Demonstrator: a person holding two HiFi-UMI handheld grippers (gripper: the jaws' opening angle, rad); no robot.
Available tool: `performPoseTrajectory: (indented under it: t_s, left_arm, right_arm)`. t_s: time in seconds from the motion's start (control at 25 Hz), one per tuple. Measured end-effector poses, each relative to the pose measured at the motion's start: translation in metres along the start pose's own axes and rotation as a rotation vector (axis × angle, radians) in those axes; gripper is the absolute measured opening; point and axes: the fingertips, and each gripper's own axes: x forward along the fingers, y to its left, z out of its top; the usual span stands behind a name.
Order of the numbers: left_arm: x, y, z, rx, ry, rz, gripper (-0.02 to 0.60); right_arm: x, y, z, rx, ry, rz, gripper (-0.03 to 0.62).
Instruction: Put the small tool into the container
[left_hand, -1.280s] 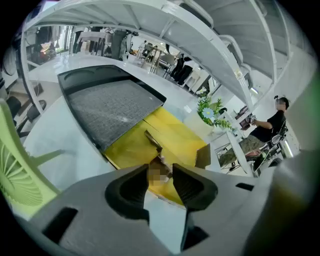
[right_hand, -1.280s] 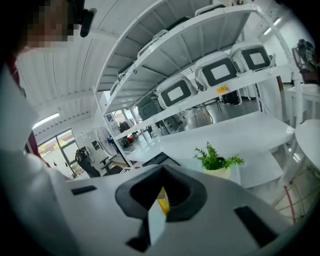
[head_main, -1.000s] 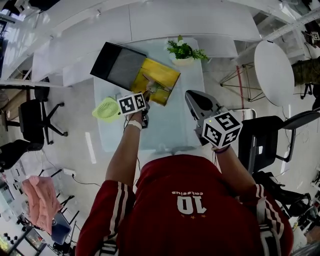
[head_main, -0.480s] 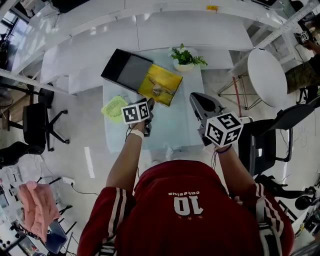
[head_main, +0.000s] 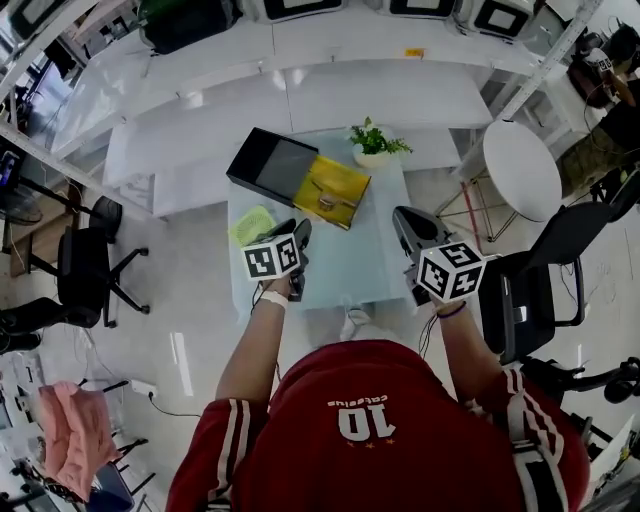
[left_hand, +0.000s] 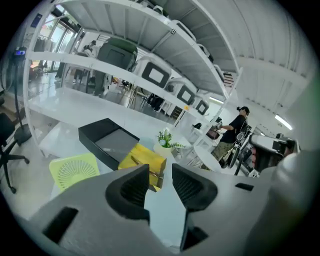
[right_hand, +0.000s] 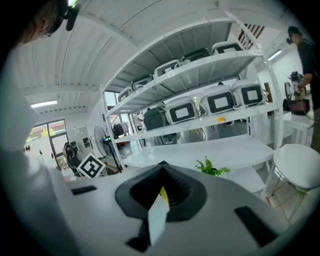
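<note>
The yellow container (head_main: 336, 189) lies on the pale glass table (head_main: 345, 262) beside an open black box (head_main: 275, 165). A small dark tool (head_main: 328, 197) rests on top of the yellow container. My left gripper (head_main: 302, 228) hovers over the table's near left part, short of the container, open and empty. In the left gripper view the container (left_hand: 145, 159) and the tool (left_hand: 155, 172) show between the parted jaws of my left gripper (left_hand: 160, 169). My right gripper (head_main: 402, 216) hangs over the table's right edge. Its jaws are shut in the right gripper view (right_hand: 162, 167).
A yellow-green ribbed disc (head_main: 252, 224) lies at the table's left edge. A potted plant (head_main: 375, 143) stands at the far right corner. White counters and shelves run behind the table. A round white table (head_main: 520, 170) and black chairs (head_main: 85, 275) stand around it.
My left gripper has let go of the tool on the yellow container and drawn back toward the person. The right gripper has also pulled back a little. The head view has risen.
</note>
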Motion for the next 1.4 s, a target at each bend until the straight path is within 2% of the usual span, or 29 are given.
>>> performPoseTrajectory:
  t_s: [0.24, 0.56, 0.8, 0.92, 1.16, 1.28, 1.4]
  left_arm:
    - [-0.05, -0.027, 0.03, 0.073, -0.091, -0.071, 0.149]
    - [-0.119, -0.07, 0.042, 0.154, -0.188, -0.158, 0.149]
    - [-0.186, -0.099, 0.054, 0.14, -0.287, -0.256, 0.14]
    - [-0.218, -0.107, 0.059, 0.21, -0.331, -0.252, 0.138]
    - [-0.275, -0.12, 0.057, 0.414, -0.406, -0.189, 0.132]
    - [-0.303, -0.134, 0.057, 0.464, -0.444, -0.203, 0.131]
    - [-0.33, -0.146, 0.062, 0.466, -0.494, -0.238, 0.13]
  right_arm:
    - [-0.025, 0.04, 0.018, -0.018, -0.06, 0.001, 0.005]
    - [-0.057, 0.09, 0.032, -0.054, -0.105, 0.027, 0.005]
    - [-0.078, 0.139, 0.047, -0.086, -0.153, 0.077, 0.005]
    - [-0.085, 0.163, 0.047, -0.081, -0.164, 0.111, 0.005]
    - [-0.101, 0.203, 0.046, -0.097, -0.187, 0.143, 0.005]
    - [-0.115, 0.219, 0.051, -0.125, -0.213, 0.143, 0.005]
    - [-0.13, 0.232, 0.061, -0.151, -0.253, 0.143, 0.005]
